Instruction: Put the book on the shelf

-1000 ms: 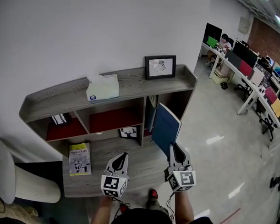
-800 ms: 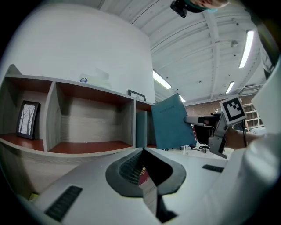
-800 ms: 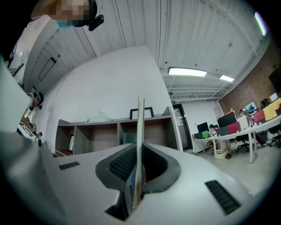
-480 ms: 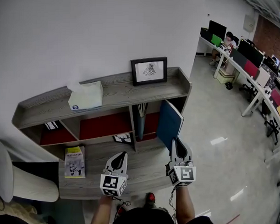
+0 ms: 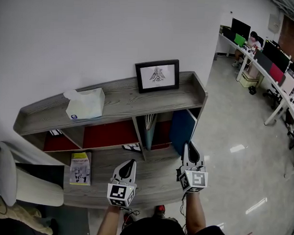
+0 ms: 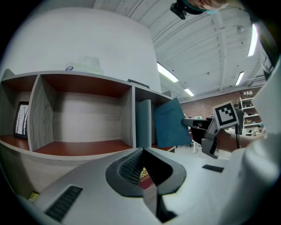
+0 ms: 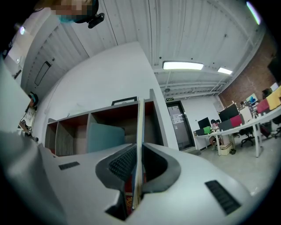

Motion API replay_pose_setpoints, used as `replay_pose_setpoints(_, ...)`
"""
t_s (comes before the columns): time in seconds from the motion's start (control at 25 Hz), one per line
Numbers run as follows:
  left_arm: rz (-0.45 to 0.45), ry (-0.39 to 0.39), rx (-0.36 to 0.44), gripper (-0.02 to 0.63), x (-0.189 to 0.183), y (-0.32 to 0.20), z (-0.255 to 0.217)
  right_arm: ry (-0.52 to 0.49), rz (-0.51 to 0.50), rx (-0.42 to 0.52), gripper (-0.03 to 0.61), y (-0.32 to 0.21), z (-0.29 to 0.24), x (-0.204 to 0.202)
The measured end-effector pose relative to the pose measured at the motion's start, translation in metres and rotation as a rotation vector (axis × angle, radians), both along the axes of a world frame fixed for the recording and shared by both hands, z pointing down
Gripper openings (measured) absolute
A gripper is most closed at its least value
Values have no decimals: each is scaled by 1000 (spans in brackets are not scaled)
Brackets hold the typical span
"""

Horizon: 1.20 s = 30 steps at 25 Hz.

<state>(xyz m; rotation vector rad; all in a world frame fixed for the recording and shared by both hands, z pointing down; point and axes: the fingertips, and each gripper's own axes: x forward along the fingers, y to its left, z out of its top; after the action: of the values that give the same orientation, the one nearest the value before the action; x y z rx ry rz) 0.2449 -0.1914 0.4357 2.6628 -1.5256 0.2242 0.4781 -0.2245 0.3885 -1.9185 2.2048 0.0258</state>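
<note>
One blue book, edge inside rightmost bay of shelf | right hand-held gripper grasping it | left hand-held gripper clenched, empty.

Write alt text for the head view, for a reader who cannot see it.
The right gripper holds a thin blue book upright at the rightmost compartment of a grey wooden shelf unit. The left gripper, shut and empty, hovers nearby.

Bright, even light from ceiling strip lights; heavy fisheye warping, dark corners.
</note>
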Motion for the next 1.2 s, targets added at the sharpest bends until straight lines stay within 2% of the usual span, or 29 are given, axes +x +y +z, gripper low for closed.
replay_pose_setpoints(0.72, -61, -30, -28, 8, 11, -31, 13, -48, -2, -2, 57, -44, 21, 31)
replay_pose_setpoints(1.2, -40, -42, -41, 8, 23, -35, 19, -55, 23, 19, 60, -46, 26, 34)
